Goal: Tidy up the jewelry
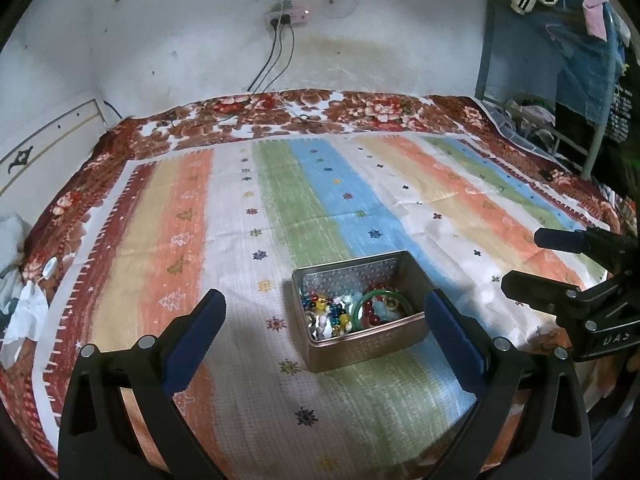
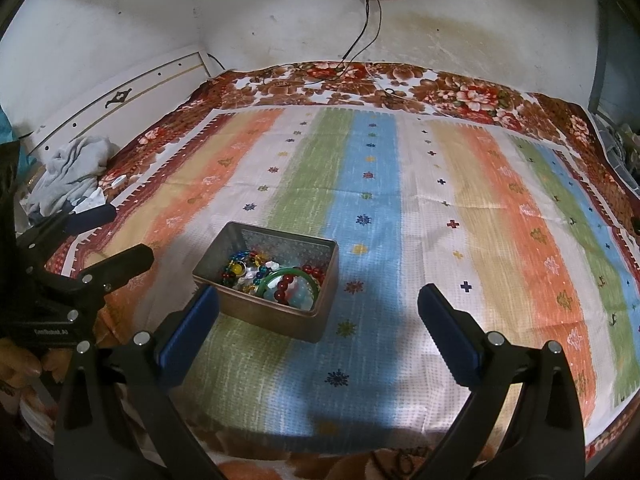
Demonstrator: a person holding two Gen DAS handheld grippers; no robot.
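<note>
An open metal tin (image 1: 360, 346) (image 2: 280, 320) stands on the striped cloth. It holds a green bangle (image 1: 378, 300) (image 2: 288, 276), red beads (image 1: 370, 312) (image 2: 286, 284) and several mixed coloured beads (image 1: 324, 308) (image 2: 244, 268). My left gripper (image 1: 326, 314) is open and empty, with the tin between and just ahead of its fingers. My right gripper (image 2: 318, 308) is open and empty, with the tin by its left finger. Each gripper also shows in the other's view: the right one (image 1: 520, 264) at the right edge, the left one (image 2: 128, 234) at the left edge.
The striped cloth (image 1: 280, 200) (image 2: 440, 200) covers a floral blanket (image 1: 320, 112) on a bed. Cables (image 1: 272, 60) hang from a wall socket onto the far edge. Grey clothes (image 2: 76, 168) lie at the left edge. A blue metal frame (image 1: 520, 60) with clothes stands at the right.
</note>
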